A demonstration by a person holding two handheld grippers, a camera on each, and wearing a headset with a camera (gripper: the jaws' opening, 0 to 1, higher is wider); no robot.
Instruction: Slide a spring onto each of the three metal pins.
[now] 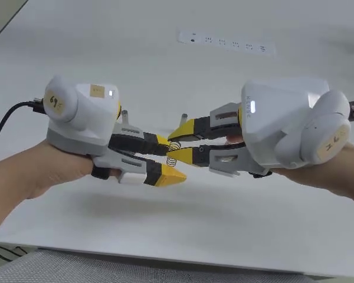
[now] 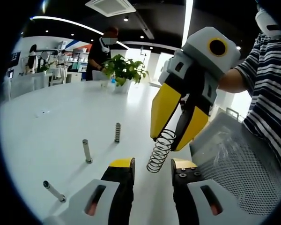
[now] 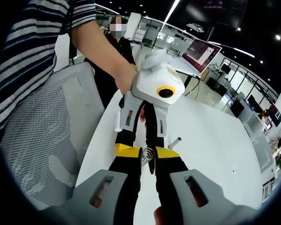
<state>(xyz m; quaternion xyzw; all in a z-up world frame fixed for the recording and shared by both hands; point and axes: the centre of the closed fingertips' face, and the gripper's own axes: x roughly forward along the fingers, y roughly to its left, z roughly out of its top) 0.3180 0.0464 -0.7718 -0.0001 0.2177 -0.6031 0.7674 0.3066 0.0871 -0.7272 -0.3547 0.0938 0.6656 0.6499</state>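
My left tongs [image 1: 172, 159] and right tongs [image 1: 177, 145] have white-grey housings and black jaws tipped yellow. A black cable [image 1: 6, 125] sits at the left edge, and I wear a striped sleeve [image 2: 267, 89].

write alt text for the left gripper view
The right gripper pinches a spring by one end, just ahead of the open left gripper. Three metal pins stand on the white table; the farthest carries a spring.

Yellow-and-black left gripper [image 2: 152, 164] and right gripper [image 3: 148, 153], silver spring [image 2: 160, 150], white table [image 1: 165, 71].
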